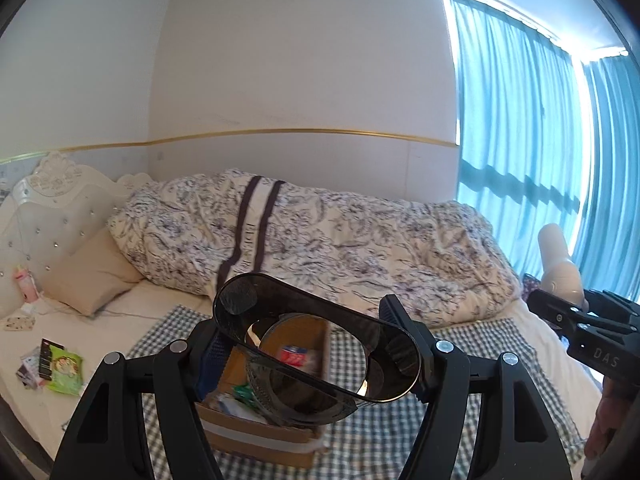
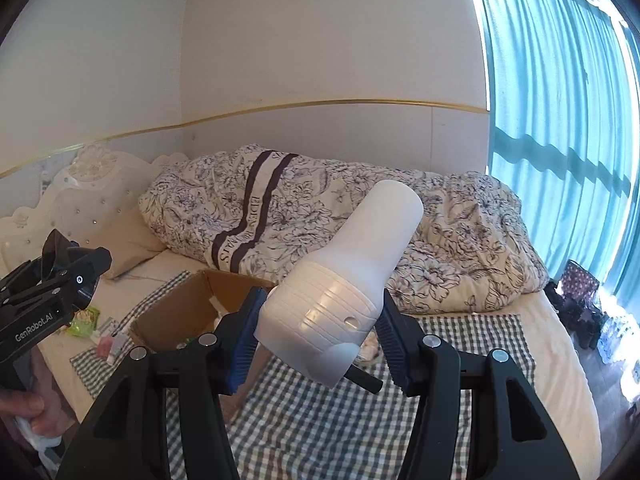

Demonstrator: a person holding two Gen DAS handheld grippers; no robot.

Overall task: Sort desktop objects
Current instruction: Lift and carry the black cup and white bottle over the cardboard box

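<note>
My left gripper [image 1: 316,344] clamps a dark tinted oval band [image 1: 320,336], tilted toward 4 o'clock; my right gripper [image 2: 320,344] grips a white ribbed bottle [image 2: 340,292], leaning toward 1 o'clock.

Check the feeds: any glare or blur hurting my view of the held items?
Left wrist: window glare blown out at right; dark oval plate in the left gripper reflects light, box beneath blurred. Right wrist: white bottle sharp, window overexposed.
</note>
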